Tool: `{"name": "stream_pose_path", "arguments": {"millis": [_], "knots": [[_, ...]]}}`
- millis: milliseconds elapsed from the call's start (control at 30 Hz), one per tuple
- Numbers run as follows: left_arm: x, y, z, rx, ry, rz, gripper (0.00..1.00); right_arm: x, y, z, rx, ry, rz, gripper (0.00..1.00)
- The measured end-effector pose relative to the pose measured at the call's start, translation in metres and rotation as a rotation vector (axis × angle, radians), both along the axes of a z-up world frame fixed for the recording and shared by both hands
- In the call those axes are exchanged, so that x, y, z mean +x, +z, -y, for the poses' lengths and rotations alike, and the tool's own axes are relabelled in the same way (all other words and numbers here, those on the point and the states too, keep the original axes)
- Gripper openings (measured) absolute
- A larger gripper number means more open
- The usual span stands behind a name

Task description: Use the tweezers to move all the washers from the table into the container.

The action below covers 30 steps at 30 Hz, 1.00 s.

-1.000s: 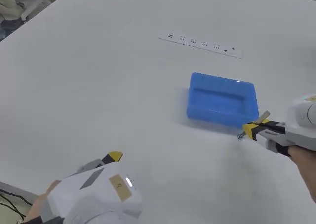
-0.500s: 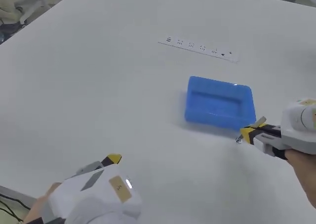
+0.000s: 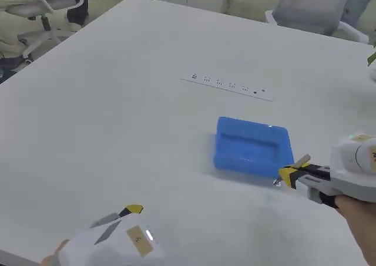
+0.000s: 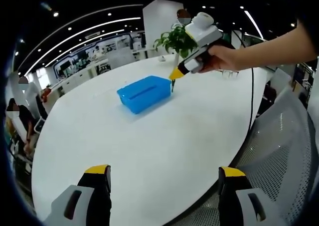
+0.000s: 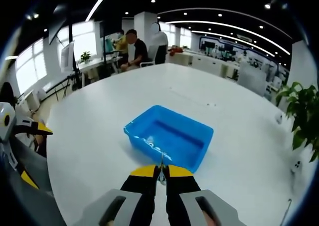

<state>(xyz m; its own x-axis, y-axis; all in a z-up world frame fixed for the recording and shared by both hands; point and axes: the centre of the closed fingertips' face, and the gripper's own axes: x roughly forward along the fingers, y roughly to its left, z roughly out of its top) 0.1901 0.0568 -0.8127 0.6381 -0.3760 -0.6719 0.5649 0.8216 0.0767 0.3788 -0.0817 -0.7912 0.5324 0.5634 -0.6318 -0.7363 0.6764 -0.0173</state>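
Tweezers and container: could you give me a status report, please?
Left gripper open, empty. Right gripper shut on tweezers, tips by near wall of blue container. Nothing in the way.

A: What colour is the container [image 3: 252,145]?
B: Plain bright blue. The table [image 3: 117,101] is plain white.
A: And the left gripper [image 3: 134,209] and right gripper [image 3: 286,175]?
B: White bodies, dark jaws, yellow tips. The tweezers [image 5: 161,162] are silver-grey.

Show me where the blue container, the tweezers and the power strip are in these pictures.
blue container [image 3: 248,164]: head view, on its near outer wall.
tweezers [image 5: 161,161]: right gripper view, on the thin metal tip.
power strip [image 3: 226,85]: head view, on the middle of its socket row.
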Motion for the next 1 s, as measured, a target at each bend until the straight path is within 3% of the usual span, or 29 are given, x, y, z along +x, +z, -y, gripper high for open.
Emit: {"name": "stream_pose_path", "arguments": {"millis": [333, 567, 700, 1000], "knots": [[0.000, 0.010, 0.001, -0.022, -0.011, 0.025, 0.91, 0.002, 0.022, -0.004, 0.041, -0.022, 0.024, 0.02], [-0.002, 0.021, 0.000, -0.020, -0.009, 0.047, 0.90, 0.016, 0.034, -0.011, 0.069, -0.042, 0.050, 0.03], [-0.003, 0.026, 0.002, -0.028, -0.004, 0.051, 0.90, 0.023, 0.036, -0.016, 0.064, -0.047, 0.065, 0.03], [0.000, 0.036, 0.006, -0.042, 0.005, 0.070, 0.90, 0.043, 0.024, -0.024, 0.039, -0.071, 0.057, 0.03]]}}
